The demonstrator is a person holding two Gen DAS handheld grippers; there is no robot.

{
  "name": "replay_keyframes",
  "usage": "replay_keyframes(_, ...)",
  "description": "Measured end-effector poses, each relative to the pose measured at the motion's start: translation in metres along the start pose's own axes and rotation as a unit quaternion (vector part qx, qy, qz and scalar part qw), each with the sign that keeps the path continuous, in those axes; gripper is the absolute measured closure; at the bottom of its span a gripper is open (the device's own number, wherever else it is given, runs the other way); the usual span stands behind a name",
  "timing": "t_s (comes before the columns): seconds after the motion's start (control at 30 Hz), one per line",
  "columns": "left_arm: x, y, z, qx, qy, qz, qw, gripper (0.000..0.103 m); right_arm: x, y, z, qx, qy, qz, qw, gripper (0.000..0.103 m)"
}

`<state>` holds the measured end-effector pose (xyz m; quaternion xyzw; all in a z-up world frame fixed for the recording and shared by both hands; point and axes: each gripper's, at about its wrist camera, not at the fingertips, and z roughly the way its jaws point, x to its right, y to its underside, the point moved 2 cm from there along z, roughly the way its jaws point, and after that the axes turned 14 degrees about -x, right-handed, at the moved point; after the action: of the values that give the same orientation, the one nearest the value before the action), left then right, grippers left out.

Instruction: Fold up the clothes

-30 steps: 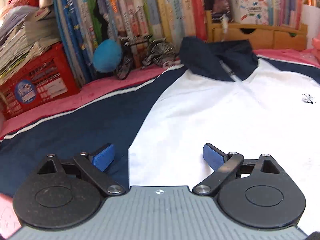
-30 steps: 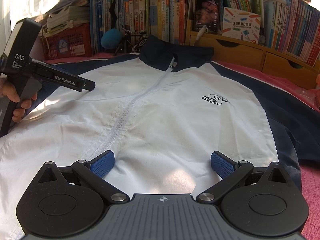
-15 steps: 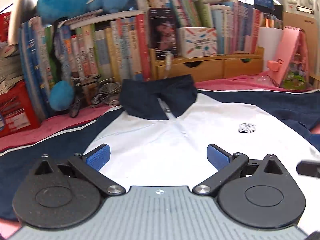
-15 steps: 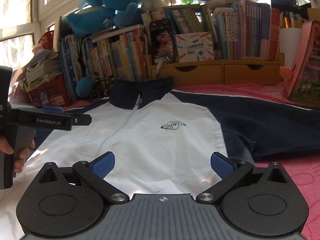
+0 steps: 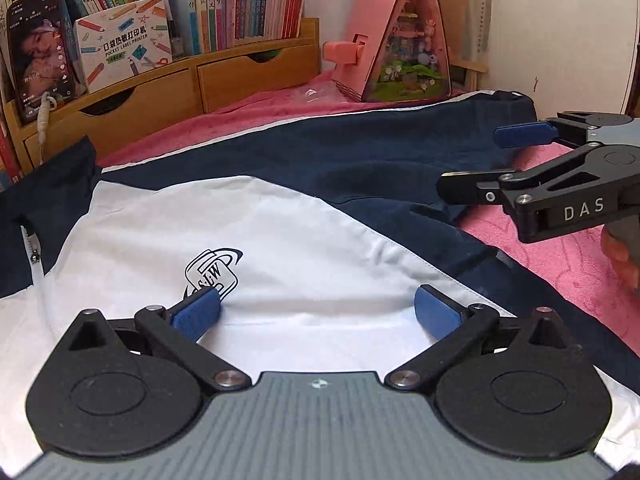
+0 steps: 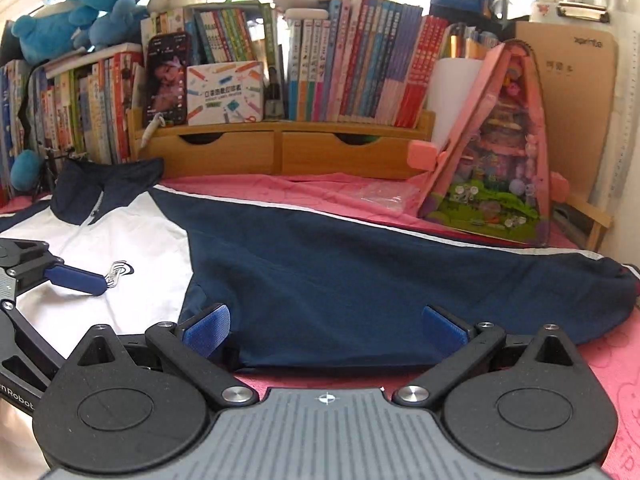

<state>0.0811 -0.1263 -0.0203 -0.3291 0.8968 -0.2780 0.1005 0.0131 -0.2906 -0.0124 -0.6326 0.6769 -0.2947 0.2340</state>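
A white and navy zip jacket (image 5: 256,232) lies spread flat, front up, on a pink cloth. Its navy right-hand sleeve (image 6: 400,280) stretches out to the right. My left gripper (image 5: 316,308) is open and empty over the white chest, beside the printed logo (image 5: 212,268). My right gripper (image 6: 326,326) is open and empty, low over the navy sleeve near its lower edge. The right gripper also shows in the left wrist view (image 5: 480,160), open above the sleeve. The left gripper shows at the left of the right wrist view (image 6: 76,280).
A wooden drawer shelf (image 6: 280,148) with rows of books stands behind the jacket. A pink triangular toy house (image 6: 500,152) stands at the back right near the sleeve end. A clear plastic bag (image 6: 384,194) lies on the pink cloth (image 6: 612,360). Plush toys (image 6: 80,4) sit on the books.
Both grippers have swung to the right. The left one went from the left sleeve across to the logo. The right one went from the chest to the right sleeve. Both stayed open.
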Motion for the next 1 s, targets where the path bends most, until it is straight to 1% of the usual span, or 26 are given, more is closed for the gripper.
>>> replay_keyframes(0.1, -0.002, 0.002, -0.001, 0.002, 0.004, 0.003, 1.0, 0.0, -0.014, -0.009, 0.015, -0.014, -0.04, -0.029, 0.999, 0.0)
replay_keyframes(0.13, -0.001, 0.002, -0.001, 0.002, 0.002, 0.004, 1.0, 0.0, -0.017, -0.013, 0.023, -0.024, -0.047, -0.031, 0.998, 0.0)
replay_keyframes(0.2, 0.0, 0.001, 0.0, 0.001, 0.002, 0.004, 1.0, 0.0, -0.015, -0.019, 0.037, -0.043, -0.045, -0.023, 0.998, 0.0)
replay_keyframes(0.3, 0.0, 0.001, 0.0, 0.001, 0.002, 0.004, 1.0, 0.0, -0.003, -0.032, 0.063, -0.071, -0.047, 0.007, 0.996, 0.0)
replay_keyframes(0.33, 0.0, 0.001, 0.0, 0.001, 0.001, 0.004, 1.0, 0.0, -0.002, -0.039, 0.072, -0.073, -0.022, 0.006, 0.997, 0.0)
replay_keyframes(0.4, 0.0, 0.001, 0.001, 0.001, 0.001, 0.004, 1.0, 0.0, 0.001, -0.054, 0.086, -0.069, -0.012, -0.003, 0.998, 0.0)
replay_keyframes(0.47, 0.0, 0.0, 0.0, 0.001, 0.001, 0.004, 1.0, 0.0, 0.013, -0.076, 0.109, -0.072, 0.026, 0.011, 0.997, 0.0)
replay_keyframes(0.5, 0.0, 0.001, 0.0, 0.001, 0.001, 0.004, 1.0, 0.0, 0.02, -0.087, 0.117, -0.08, 0.073, 0.034, 0.994, 0.001)
replay_keyframes(0.53, 0.0, 0.001, 0.0, 0.001, 0.001, 0.004, 1.0, 0.0, 0.025, -0.096, 0.12, -0.091, 0.12, 0.049, 0.987, 0.003)
replay_keyframes(0.6, 0.001, 0.001, 0.0, 0.001, 0.001, 0.004, 1.0, 0.0, 0.029, -0.105, 0.11, -0.088, 0.126, 0.05, 0.987, 0.012)
replay_keyframes(0.67, 0.001, 0.001, 0.0, 0.001, 0.001, 0.004, 1.0, 0.0, 0.027, -0.099, 0.089, -0.08, 0.044, 0.039, 0.995, 0.012)
replay_keyframes(0.7, 0.001, 0.0, 0.0, 0.001, 0.001, 0.004, 1.0, 0.0, 0.026, -0.096, 0.078, -0.075, 0.002, 0.033, 0.997, 0.012)
replay_keyframes(0.77, 0.001, 0.0, 0.001, 0.001, 0.001, 0.004, 1.0, 0.0, 0.019, -0.086, 0.064, -0.102, -0.074, 0.025, 0.992, 0.017)
replay_keyframes(0.83, 0.001, 0.0, 0.001, 0.002, 0.001, 0.004, 1.0, 0.0, 0.012, -0.075, 0.064, -0.127, -0.092, 0.014, 0.988, 0.026)
replay_keyframes(0.87, 0.001, 0.0, 0.0, 0.002, 0.001, 0.004, 1.0, 0.0, 0.008, -0.072, 0.068, -0.139, -0.088, 0.009, 0.986, 0.028)
replay_keyframes(0.9, 0.002, 0.0, 0.0, 0.002, 0.001, 0.004, 1.0, 0.0, 0.005, -0.075, 0.075, -0.136, -0.074, 0.005, 0.988, 0.033)
replay_keyframes(1.0, 0.002, 0.0, 0.0, 0.002, 0.001, 0.005, 1.0, 0.0, -0.003, -0.083, 0.098, -0.122, -0.031, -0.005, 0.992, 0.032)
